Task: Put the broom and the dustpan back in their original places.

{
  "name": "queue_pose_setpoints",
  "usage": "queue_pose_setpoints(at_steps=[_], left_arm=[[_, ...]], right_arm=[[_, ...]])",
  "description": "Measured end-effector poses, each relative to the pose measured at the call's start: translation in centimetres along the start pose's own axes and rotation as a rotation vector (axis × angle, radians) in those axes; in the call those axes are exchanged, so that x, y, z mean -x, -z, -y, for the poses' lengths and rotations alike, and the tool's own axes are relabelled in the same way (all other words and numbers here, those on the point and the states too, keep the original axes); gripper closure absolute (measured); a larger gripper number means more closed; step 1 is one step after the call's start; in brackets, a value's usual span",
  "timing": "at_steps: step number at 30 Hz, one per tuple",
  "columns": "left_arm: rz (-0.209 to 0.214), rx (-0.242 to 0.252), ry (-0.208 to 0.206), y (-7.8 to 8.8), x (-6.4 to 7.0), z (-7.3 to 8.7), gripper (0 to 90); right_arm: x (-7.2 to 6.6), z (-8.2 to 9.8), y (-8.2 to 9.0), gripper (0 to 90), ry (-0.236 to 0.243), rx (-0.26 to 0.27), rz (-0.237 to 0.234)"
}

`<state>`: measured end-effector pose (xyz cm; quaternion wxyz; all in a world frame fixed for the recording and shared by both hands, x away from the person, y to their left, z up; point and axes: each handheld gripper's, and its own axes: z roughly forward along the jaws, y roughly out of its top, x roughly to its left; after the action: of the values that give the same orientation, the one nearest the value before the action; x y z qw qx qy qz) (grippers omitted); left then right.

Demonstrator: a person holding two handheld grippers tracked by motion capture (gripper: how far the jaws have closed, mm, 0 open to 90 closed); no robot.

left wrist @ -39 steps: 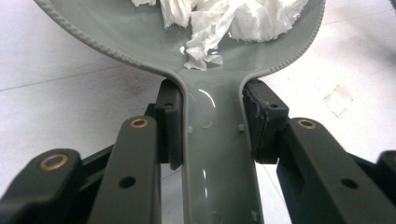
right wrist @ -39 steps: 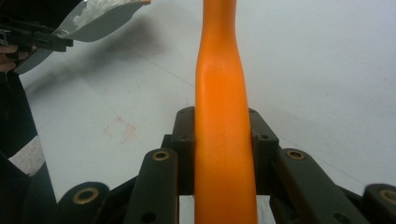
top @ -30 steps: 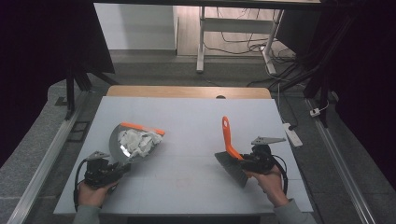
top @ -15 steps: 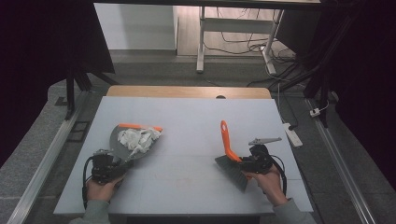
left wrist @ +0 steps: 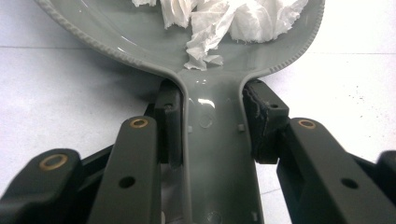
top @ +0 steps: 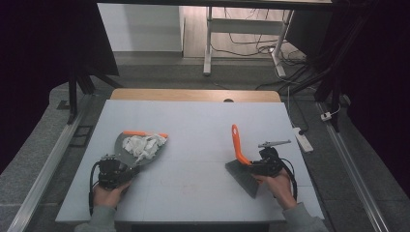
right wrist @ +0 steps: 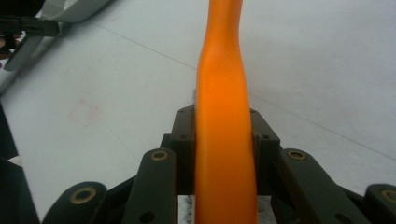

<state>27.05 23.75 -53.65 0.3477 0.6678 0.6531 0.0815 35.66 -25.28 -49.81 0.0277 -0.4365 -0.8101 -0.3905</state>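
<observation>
On the pale grey tabletop (top: 193, 121), at its left front, the left gripper (top: 115, 170) clamps the handle of a grey plastic dustpan (top: 129, 153) with an orange strip along its far edge. In the left gripper view both pads press flat against the sides of the dustpan's glossy handle. A heap of crumpled white tissue paper (top: 143, 144) lies in the pan's ribbed-rimmed bowl.

At the right front, the right gripper (top: 261, 164) pinches the curved orange handle of a hand brush (top: 236, 142) with a dark grey bristle head (top: 243, 176); the handle rises up and away from the hand, and the bristles rest low by the table near the front edge. Its jaws have just been easing open a little, with the handle between them and the pads touching its sides.

Between pan and brush the table lies bare, as does its far half up to the wooden strip (top: 193, 94); both hands sit close to the front edge.

Compared with a second earlier, the dustpan sits lower and nearer the table, and the brush has sunk slightly as well.
</observation>
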Motion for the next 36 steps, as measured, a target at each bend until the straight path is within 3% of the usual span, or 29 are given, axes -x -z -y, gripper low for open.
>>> queue_pose_setpoints(at_steps=[10, 16, 19, 23, 26, 28, 36], left_arm=[[-0.006, 0.010, 0.001, -0.1, 0.3, 0.1, 60.5], [-0.010, 0.014, 0.003, -0.1, 0.3, 0.0, 47.6], [-0.017, 0.016, -0.006, 0.0, 0.3, 0.0, 41.6], [-0.032, 0.017, -0.019, 0.2, 0.5, 0.0, 34.8], [-0.042, 0.018, -0.026, 0.3, 0.5, 0.0, 29.5], [-0.042, 0.017, -0.030, 0.5, 0.4, 0.1, 25.1], [-0.054, 0.036, -0.076, 2.2, 0.2, 0.7, 21.8]], right_arm=[[1.1, -0.2, -0.3, 62.6, 0.016, -0.034, 0.043], [1.4, -0.3, -0.5, 55.8, 0.043, -0.049, 0.081], [1.4, -0.3, -0.6, 50.8, 0.054, -0.070, 0.137], [1.7, -0.3, -0.8, 48.2, 0.048, -0.074, 0.149], [1.7, -0.3, -0.8, 47.3, 0.047, -0.071, 0.160], [1.5, -0.3, -0.8, 47.0, 0.057, -0.070, 0.197], [1.3, -0.3, 0.1, 46.9, 0.065, -0.021, 0.218]])
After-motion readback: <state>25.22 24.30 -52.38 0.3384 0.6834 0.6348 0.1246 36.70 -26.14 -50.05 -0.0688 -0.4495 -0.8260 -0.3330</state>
